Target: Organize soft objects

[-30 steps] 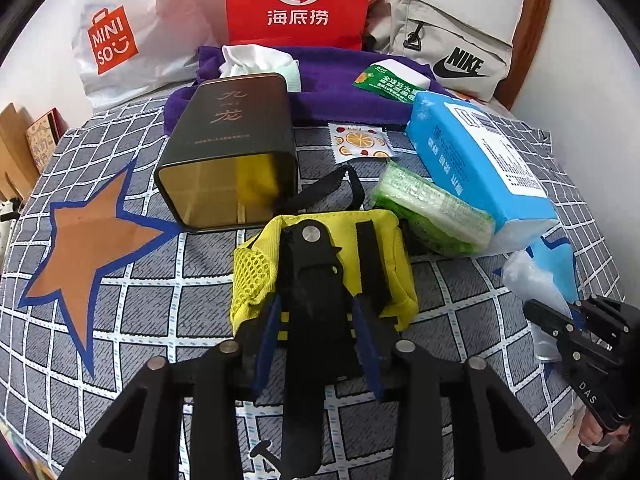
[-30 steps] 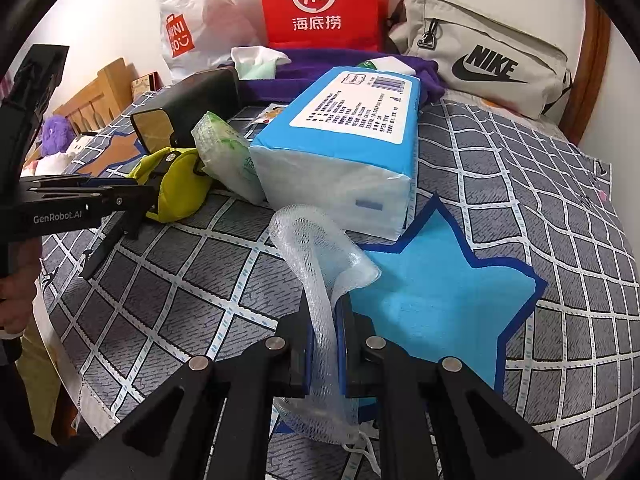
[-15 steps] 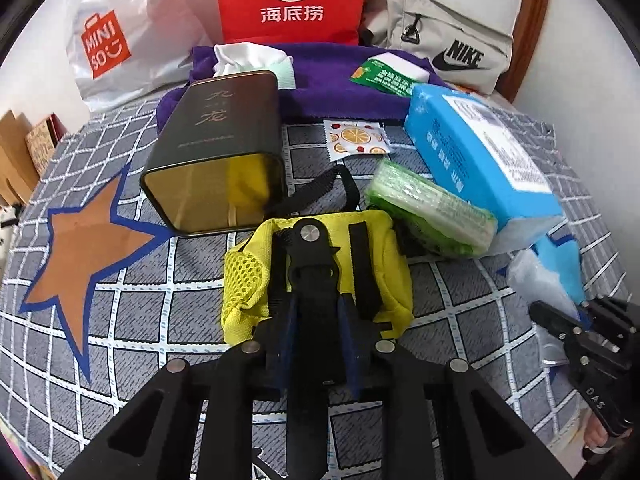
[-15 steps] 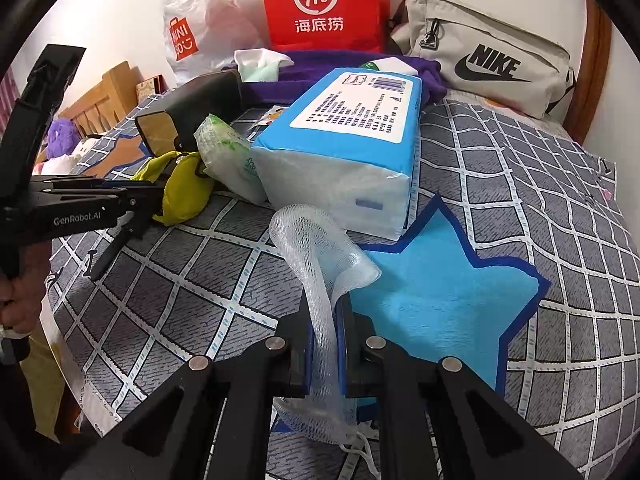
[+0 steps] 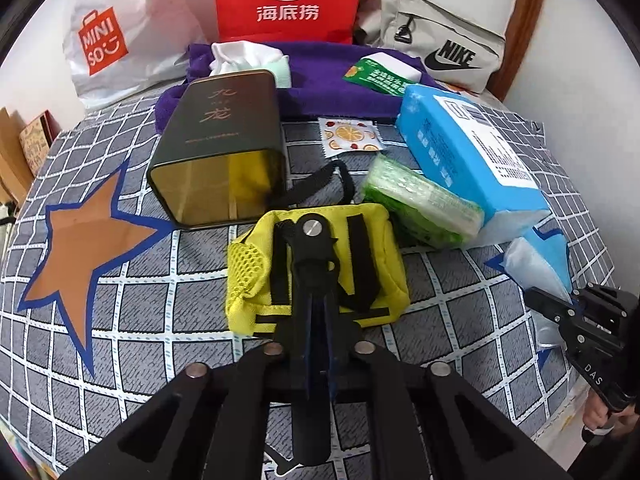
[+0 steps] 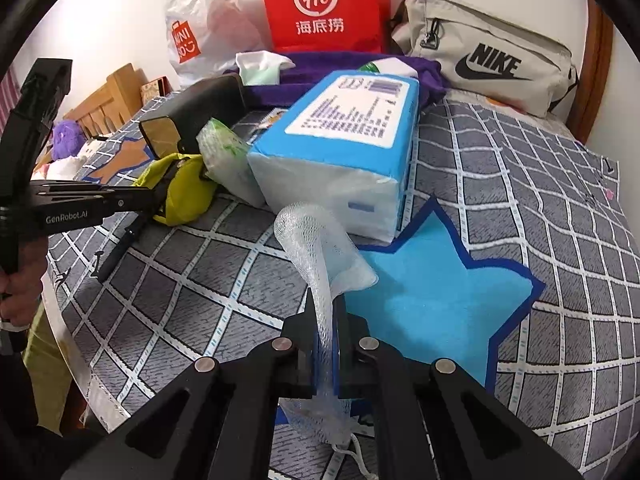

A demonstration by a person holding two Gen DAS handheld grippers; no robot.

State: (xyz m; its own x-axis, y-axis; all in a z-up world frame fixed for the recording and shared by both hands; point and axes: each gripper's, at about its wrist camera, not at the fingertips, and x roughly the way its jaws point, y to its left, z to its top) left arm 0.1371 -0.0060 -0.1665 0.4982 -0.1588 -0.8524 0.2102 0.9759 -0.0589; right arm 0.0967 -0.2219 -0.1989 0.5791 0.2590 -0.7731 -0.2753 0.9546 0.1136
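Note:
A yellow pouch (image 5: 372, 256) with black straps lies on the checked bedspread (image 5: 120, 360), just in front of a dark tin. My left gripper (image 5: 318, 300) has its jaws closing tight on the pouch's black strap (image 5: 310, 248), which runs up between the blue pads. From the right wrist view the same gripper (image 6: 160, 196) reaches the pouch (image 6: 188, 192) from the left. My right gripper (image 6: 326, 320) is shut on a white mesh net bag (image 6: 320, 248), whose top flops over above the jaws. It hangs over a blue star patch (image 6: 432, 292).
A dark tin box (image 5: 224, 136) lies on its side. Right of it are a green bubble-wrapped packet (image 5: 424, 208) and a blue tissue pack (image 5: 460, 148). Behind are a purple towel (image 5: 320, 84), a red paper bag (image 5: 288, 0), a white shopping bag (image 5: 108, 40) and a beige waist bag (image 5: 440, 48).
The left jaws have come together from open around the black strap to shut on it. The right gripper keeps its hold on the mesh bag and has not moved.

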